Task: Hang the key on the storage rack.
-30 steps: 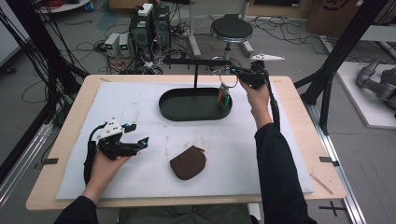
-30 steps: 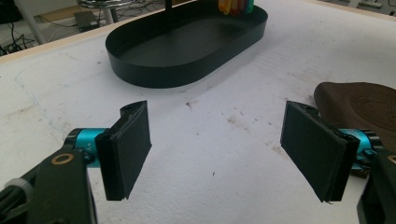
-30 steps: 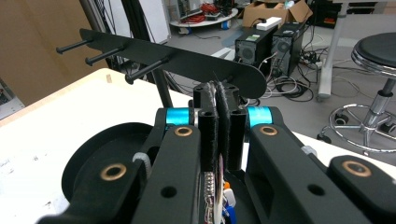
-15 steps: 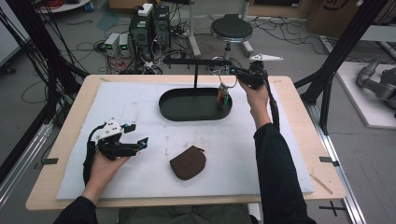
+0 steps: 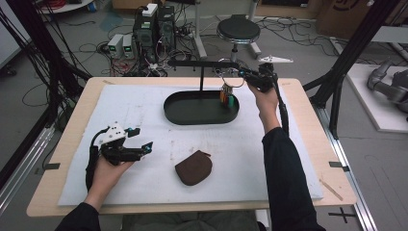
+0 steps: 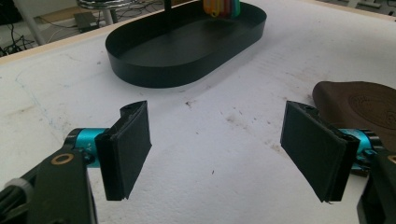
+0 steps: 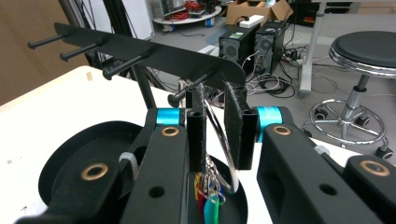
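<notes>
No legible text or labels.

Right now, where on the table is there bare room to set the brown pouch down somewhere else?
The white mat lies bare left of the black oval tray, and again between the brown pouch and the right forearm. It is crowded at the tray's right end, where the right gripper meets the key ring on the hook rack.

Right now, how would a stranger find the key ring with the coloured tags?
Find the black oval tray at the table's far side, with a peg rack above it. The key ring hangs at its endmost peg, between the right gripper's jaws, which have just been opening. Only it carries bright tags.
</notes>
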`<state>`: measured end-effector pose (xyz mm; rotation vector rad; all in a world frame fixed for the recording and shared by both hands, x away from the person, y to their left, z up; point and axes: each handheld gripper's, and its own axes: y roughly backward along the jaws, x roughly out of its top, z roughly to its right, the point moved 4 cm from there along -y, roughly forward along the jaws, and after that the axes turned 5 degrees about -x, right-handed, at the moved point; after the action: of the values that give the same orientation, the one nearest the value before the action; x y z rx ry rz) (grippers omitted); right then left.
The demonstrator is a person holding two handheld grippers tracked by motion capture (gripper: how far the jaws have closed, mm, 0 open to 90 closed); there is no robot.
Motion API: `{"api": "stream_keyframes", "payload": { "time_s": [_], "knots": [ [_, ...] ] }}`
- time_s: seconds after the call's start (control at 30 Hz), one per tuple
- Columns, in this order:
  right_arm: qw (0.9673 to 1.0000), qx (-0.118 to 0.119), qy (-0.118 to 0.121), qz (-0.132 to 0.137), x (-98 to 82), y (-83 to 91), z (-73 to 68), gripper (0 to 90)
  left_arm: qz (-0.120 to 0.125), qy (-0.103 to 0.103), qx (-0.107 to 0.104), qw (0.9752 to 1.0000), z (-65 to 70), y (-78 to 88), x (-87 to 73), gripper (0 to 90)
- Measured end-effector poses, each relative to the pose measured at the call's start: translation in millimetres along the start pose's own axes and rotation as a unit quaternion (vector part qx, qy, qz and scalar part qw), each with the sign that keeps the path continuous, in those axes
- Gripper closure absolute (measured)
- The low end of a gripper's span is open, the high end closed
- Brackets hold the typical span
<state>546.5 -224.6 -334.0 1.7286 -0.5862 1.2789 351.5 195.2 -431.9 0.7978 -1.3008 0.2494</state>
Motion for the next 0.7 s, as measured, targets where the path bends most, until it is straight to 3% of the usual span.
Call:
{"api": "stream_keyframes", "payload": {
  "time_s": [0.13, 0.37, 0.53, 0.7],
  "knots": [
    [1.0, -0.008, 0.004, 0.001, 1.2, 3.3, 0.9, 75.6, -0.001, -0.001, 0.001, 1.0, 0.0, -0.4, -0.2, 24.3],
    [0.9993, -0.03, 0.021, -0.012, 2.3, 11.6, 1.7, 58.6, -0.002, -0.002, 0.002, 1.0, -0.4, 0.3, 0.0, 24.3],
    [0.9987, -0.035, 0.03, -0.023, 4.0, 27.0, 4.3, 47.8, -0.001, -0.004, 0.004, 1.0, -0.8, -0.6, 0.2, 24.3],
    [0.9985, -0.037, 0.041, -0.003, 1.1, 43.3, 5.6, 45.9, 0.0, -0.007, 0.008, 0.9999, -1.4, -1.2, 1.7, 24.3]
  ]
}}
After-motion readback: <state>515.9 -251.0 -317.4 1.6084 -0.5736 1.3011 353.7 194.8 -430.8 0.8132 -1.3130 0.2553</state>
